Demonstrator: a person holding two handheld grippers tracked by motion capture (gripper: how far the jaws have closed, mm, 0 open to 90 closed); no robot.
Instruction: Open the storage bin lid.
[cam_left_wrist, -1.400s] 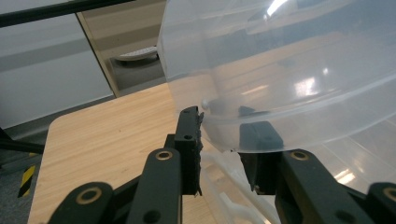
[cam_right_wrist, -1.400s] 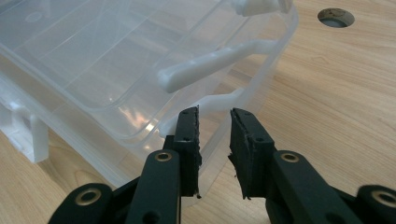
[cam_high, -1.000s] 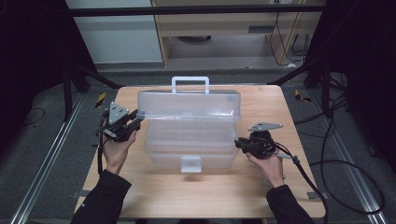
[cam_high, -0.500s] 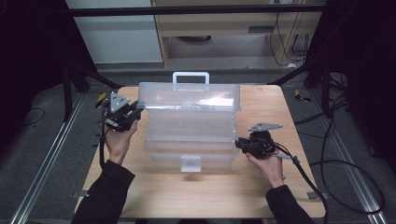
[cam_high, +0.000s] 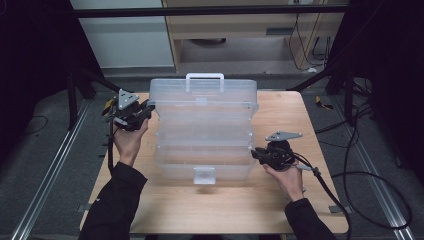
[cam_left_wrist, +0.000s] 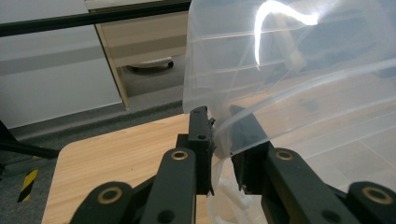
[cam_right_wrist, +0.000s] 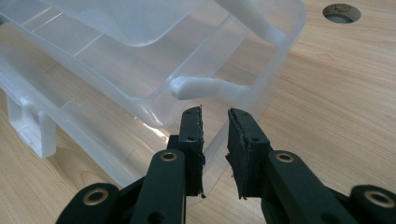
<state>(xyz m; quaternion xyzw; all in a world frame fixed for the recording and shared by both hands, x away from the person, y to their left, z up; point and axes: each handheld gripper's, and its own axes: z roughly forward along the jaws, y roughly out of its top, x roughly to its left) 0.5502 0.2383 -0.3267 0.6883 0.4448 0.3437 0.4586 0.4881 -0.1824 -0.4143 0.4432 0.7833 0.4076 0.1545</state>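
Here a clear plastic storage box (cam_high: 202, 145) sits in the middle of the wooden bench (cam_high: 300, 120), its tiers spread open so that they step up from the near edge toward the far edge. The lid (cam_high: 205, 95) stands raised at the far side, with a white carry handle (cam_high: 205, 77) on top of it. A small white latch tab (cam_high: 204, 175) hangs from the near wall of the lowest tier.

The left gripper (cam_high: 145, 111) is at the far left corner of the box, held up by the person's left hand (cam_high: 127, 142). In the left gripper view its two black jaws are closed onto the thin clear edge of the lid (cam_left_wrist: 289, 84), with only the plastic sheet between them, so the left gripper (cam_left_wrist: 222, 140) has the lid pinched at that corner.

The right gripper (cam_high: 255, 154) is at the near right side of the box, held low by the right hand (cam_high: 287, 175). In the right gripper view its jaws stand a narrow gap apart, straddling the rim of the lowest tier (cam_right_wrist: 261, 102) just below a white hinge arm (cam_right_wrist: 208, 87); whether the right gripper (cam_right_wrist: 215, 116) actually presses the rim I cannot tell. A round hole (cam_right_wrist: 342, 12) shows in the bench top beyond the box
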